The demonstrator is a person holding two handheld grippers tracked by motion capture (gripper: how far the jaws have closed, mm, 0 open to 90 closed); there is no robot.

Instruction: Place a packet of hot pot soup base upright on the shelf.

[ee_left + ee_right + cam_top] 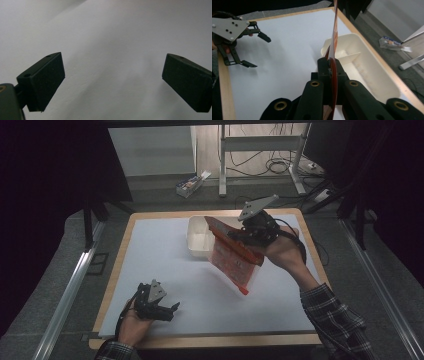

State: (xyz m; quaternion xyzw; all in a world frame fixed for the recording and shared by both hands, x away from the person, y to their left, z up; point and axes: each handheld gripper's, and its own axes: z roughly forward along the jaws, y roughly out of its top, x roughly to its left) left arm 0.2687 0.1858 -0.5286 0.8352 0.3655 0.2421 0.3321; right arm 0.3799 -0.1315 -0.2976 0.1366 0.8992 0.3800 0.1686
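Gripping a flat orange-red printed plastic packet (234, 255) by its upper edge, the right gripper (239, 236) holds it tilted above the table's far-right part, just beside the cream plastic divided bin (197, 240), likely ready to drop in. The left gripper (170, 310) rests wide open, empty, near the table's near-left corner.
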